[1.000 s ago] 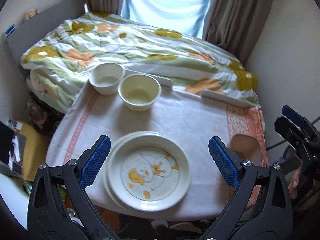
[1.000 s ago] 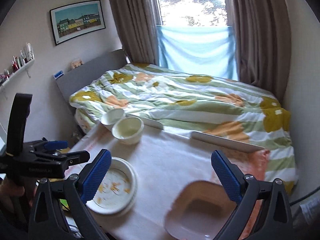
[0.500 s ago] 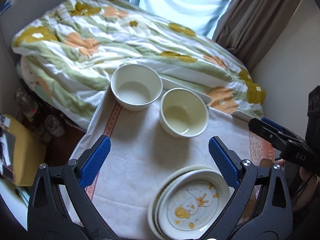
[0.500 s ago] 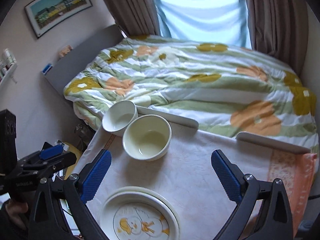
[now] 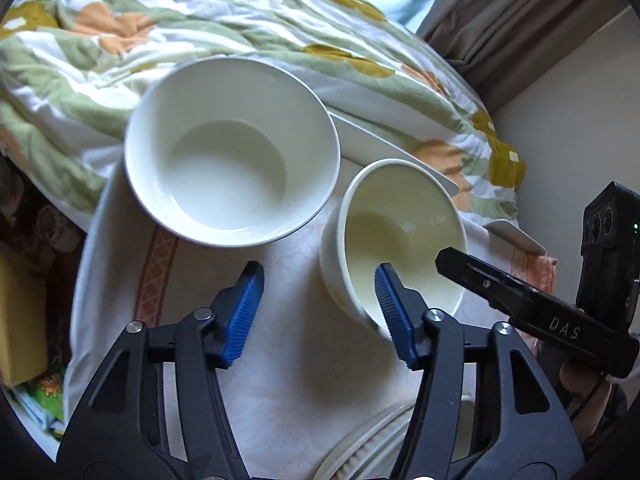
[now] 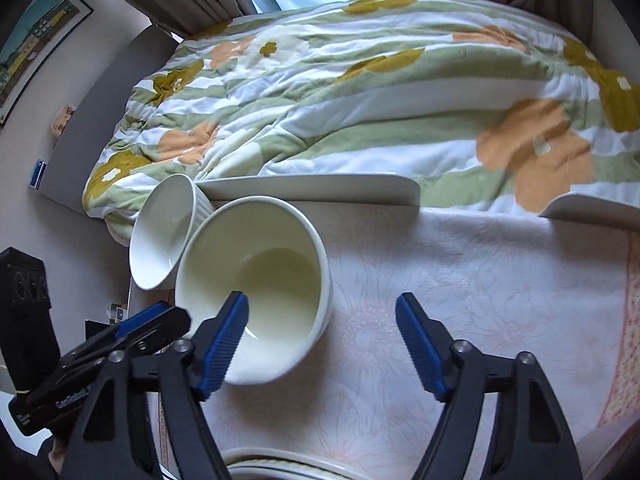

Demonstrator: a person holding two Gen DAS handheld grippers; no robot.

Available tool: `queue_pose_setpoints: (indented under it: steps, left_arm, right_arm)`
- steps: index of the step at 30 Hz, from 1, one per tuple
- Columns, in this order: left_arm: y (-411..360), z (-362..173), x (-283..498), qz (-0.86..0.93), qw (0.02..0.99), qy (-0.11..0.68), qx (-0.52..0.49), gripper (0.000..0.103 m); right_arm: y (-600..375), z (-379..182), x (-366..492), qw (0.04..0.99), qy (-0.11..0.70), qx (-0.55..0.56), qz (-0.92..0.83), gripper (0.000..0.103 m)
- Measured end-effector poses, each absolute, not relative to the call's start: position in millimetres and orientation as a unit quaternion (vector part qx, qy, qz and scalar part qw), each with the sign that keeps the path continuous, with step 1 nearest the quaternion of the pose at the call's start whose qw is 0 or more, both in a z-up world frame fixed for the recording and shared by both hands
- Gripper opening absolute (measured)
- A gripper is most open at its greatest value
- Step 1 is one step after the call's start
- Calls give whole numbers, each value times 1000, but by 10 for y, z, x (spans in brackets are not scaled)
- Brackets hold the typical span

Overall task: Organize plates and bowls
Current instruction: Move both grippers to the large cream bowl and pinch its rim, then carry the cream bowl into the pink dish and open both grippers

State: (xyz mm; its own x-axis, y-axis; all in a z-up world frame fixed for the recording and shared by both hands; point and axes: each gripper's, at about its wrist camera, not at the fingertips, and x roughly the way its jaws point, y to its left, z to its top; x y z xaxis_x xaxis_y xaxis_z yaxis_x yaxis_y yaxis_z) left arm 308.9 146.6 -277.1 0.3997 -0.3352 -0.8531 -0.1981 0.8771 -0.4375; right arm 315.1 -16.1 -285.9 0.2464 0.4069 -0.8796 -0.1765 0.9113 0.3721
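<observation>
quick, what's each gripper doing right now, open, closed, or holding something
Left gripper: open, holding nothing; one finger over the cream ceramic bowl.
Right gripper: open, holding nothing; one finger at the same bowl's rim.

the right claw [image 6: 322,336] is seen open over the cloth-covered worktop [image 6: 480,280], its left blue pad inside the rim of the cream bowl [image 6: 256,292]. a white bowl [image 6: 164,232] is set touching the cream one, at the worktop's far left corner. stacked plates [image 6: 280,470] are cut off at the near edge. a flowered quilt [image 6: 360,80] is spread beyond the far edge.
</observation>
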Motion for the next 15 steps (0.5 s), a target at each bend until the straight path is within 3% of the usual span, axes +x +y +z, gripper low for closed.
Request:
queue_pose_setpoints:
  steps: [3, 7, 15]
  left_arm:
    - [1393, -2843, 3166, -54, 797, 553, -237, 45]
    - [1331, -2884, 3243, -65, 799, 553, -228, 32]
    - [1206, -2842, 3274, -90, 813, 552, -164, 27]
  right_arm:
    - [-146, -2907, 3164, 780, 589, 99, 188, 51]
    - [-120, -2941, 3180, 780, 591, 87, 186, 45]
    - [-64, -2981, 3163, 776, 592, 82, 200, 17]
